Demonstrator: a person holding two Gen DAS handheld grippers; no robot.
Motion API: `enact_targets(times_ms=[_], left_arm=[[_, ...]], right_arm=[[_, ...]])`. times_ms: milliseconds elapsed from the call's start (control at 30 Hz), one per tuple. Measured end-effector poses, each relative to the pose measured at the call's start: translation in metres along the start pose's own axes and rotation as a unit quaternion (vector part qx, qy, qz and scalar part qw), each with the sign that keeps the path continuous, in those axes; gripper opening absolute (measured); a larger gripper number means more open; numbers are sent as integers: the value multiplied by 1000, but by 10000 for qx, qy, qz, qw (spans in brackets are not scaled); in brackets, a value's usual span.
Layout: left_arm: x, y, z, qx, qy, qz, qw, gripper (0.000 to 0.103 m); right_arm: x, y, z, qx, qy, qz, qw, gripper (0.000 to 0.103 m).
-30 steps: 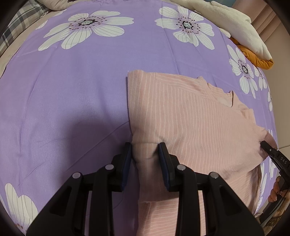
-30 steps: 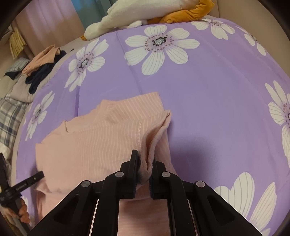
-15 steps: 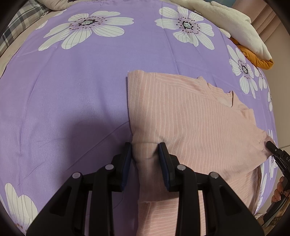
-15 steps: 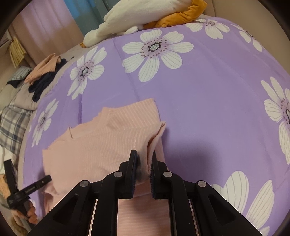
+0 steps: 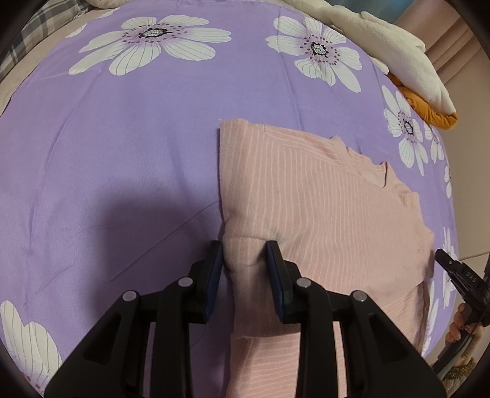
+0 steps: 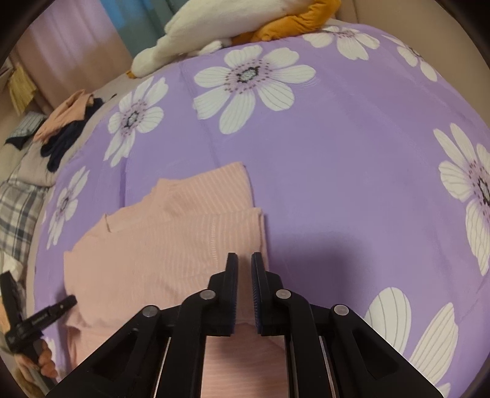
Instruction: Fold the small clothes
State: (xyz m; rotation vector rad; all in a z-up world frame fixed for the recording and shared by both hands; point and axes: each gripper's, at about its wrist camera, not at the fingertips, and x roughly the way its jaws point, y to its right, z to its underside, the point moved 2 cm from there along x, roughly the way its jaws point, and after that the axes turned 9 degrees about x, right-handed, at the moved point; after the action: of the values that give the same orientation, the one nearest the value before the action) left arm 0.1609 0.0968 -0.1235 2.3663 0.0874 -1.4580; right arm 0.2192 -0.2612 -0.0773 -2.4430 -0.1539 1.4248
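A pink striped top (image 5: 321,202) lies flat on the purple flowered bedspread (image 5: 137,153). My left gripper (image 5: 245,260) has its jaws parted around a bunched fold at the top's left edge, with cloth between the pads. In the right wrist view the top (image 6: 159,245) has its right side folded inward. My right gripper (image 6: 244,266) hovers just above that folded edge, jaws a narrow gap apart with nothing between them. The right gripper's tip also shows in the left wrist view (image 5: 453,269).
A white and orange pile of fabric (image 6: 232,27) lies at the far edge of the bed. A heap of dark and pink clothes (image 6: 64,122) and a plaid cloth (image 6: 18,211) lie to the left. The left gripper shows at lower left in the right wrist view (image 6: 39,318).
My right gripper has let go of the top's right edge, which now lies flat, folded inward. The left gripper has stayed in place.
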Motion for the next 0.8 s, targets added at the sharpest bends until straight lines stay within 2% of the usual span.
enact_targets(times_ms=[100,167,200,233,300,367,400,433,467,500,600,700,800], left_arm=[[-3,0,2,2,8,23,10000,28],[-4,1,3,31,28,-1,10000,28],[-4,1,4,36,41,-12,10000,28],[-5,1,5,51,51,-25,10000,28],[-6,0,7,58,59,-31,10000,28],[-7,-2,7,45,57,-13,10000,28],[-8,-3,8,33,55,0,10000,28],[-8,-4,9,32,53,9,10000,28],[-9,-4,10,34,52,6,10000,28],[-10,-4,11,38,53,7,10000,28],[-13,-3,15,79,53,-17,10000,28],[-14,-4,19,88,41,-49,9999,30],[-16,-3,24,155,38,-109,9998,30]], right_arm=[[0,1,-1,-72,22,103,9999,11],[3,3,-2,-92,-65,155,9998,28],[4,4,-1,-77,-81,158,9998,44],[5,5,0,-40,-100,125,9999,47],[8,4,1,-48,-150,58,9999,47],[12,2,3,-106,-188,65,9997,46],[13,1,4,-134,-179,91,9997,39],[14,-1,5,-172,-189,96,9996,22],[15,-2,5,-180,-197,85,9996,11],[14,-4,5,-206,-165,116,9996,8],[3,-9,2,-253,60,92,9996,6],[-19,-13,-3,-305,479,-27,9984,6],[-17,-10,-5,-289,496,-41,9983,6]])
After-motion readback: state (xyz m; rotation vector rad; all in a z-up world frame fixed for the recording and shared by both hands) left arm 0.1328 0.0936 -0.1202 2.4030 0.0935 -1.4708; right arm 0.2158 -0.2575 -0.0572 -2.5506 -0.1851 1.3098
